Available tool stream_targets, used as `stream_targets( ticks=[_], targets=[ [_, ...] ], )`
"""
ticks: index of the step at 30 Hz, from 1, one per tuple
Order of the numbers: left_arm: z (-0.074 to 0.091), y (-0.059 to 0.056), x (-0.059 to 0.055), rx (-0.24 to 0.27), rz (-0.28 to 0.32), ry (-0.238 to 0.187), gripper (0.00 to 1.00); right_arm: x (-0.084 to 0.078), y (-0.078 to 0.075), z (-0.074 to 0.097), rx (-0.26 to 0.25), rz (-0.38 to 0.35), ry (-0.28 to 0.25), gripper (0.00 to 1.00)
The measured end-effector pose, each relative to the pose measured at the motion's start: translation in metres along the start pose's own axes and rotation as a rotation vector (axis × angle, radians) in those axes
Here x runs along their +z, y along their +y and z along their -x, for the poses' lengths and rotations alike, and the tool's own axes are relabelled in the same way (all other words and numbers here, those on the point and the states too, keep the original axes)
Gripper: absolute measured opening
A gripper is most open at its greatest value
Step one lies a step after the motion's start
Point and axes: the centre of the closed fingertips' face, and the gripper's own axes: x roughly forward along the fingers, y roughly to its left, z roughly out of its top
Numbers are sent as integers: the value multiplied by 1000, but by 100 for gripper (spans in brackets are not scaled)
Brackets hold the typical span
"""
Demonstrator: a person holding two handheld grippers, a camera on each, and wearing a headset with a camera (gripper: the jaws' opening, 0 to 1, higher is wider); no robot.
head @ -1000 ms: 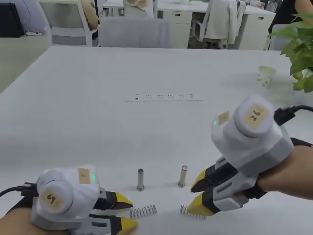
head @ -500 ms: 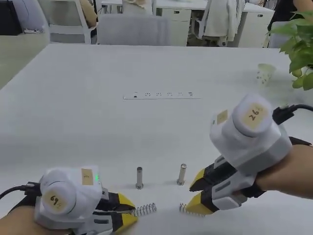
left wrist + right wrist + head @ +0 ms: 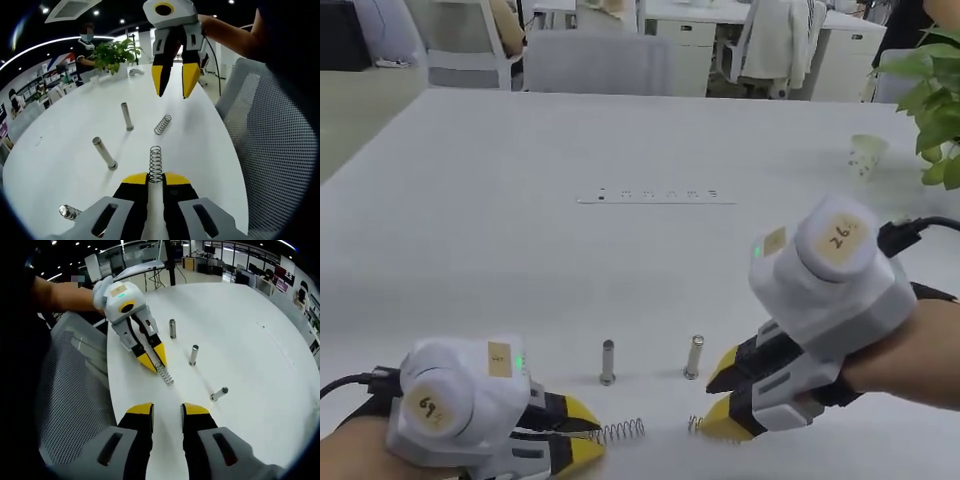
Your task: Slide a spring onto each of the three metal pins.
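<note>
My left gripper (image 3: 156, 176) is shut on the near end of a spring (image 3: 156, 161), which sticks out forward from the tips just above the white table (image 3: 520, 220). In the head view this gripper (image 3: 588, 432) is at the bottom left, with the spring (image 3: 621, 431) to its right. A second spring (image 3: 162, 124) lies loose on the table, under my open right gripper (image 3: 718, 396). Two bare metal pins (image 3: 608, 362) (image 3: 694, 357) stand just beyond. A third pin (image 3: 172, 328) carries a spring. Nothing is between the right gripper's (image 3: 166, 412) jaws.
A row of sockets (image 3: 656, 196) is set flush into the table's middle. A paper cup (image 3: 865, 155) and a leafy plant (image 3: 932, 100) stand at the far right. Office chairs (image 3: 595, 65) line the far edge, and a mesh chair (image 3: 272, 135) sits by the near edge.
My left gripper has moved forward onto the loose spring and shut on its end. The right gripper has barely moved.
</note>
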Motion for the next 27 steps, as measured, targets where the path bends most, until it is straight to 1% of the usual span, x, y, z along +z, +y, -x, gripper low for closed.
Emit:
stream_targets(
  ticks=[6, 14, 17, 22, 27],
  targets=[
    [11, -2, 14, 8, -24, -26, 2, 7, 2, -1, 7, 18, -5, 21],
    [23, -6, 33, 16, -51, -60, 2, 12, 6, -5, 19, 37, -5, 21],
    [29, -9, 45, 20, -66, -84, 2, 13, 7, -6, 22, 44, -3, 21],
    [35, -13, 61, 26, -94, -117, 2, 16, 10, -6, 28, 57, -1, 20],
    [38, -17, 74, 28, -122, -139, 2, 18, 14, -7, 35, 73, 4, 20]
  ],
)
